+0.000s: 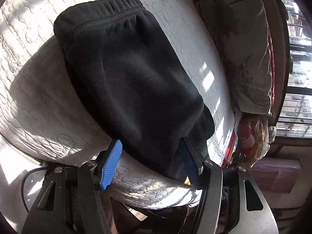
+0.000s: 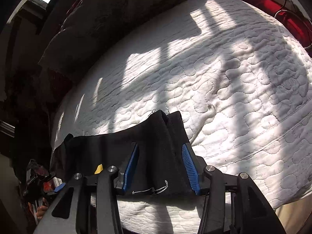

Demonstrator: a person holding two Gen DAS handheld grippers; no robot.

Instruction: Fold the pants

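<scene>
Black pants [image 1: 132, 81] lay on the white quilted bed [image 1: 35, 101], waistband toward 12 o'clock, hem end hanging over the near edge at 6 o'clock. Left gripper [image 1: 154, 159]: jaws spread wide around the hem. Right gripper [image 2: 161, 165]: jaws wide, cloth between, not pinched.
</scene>
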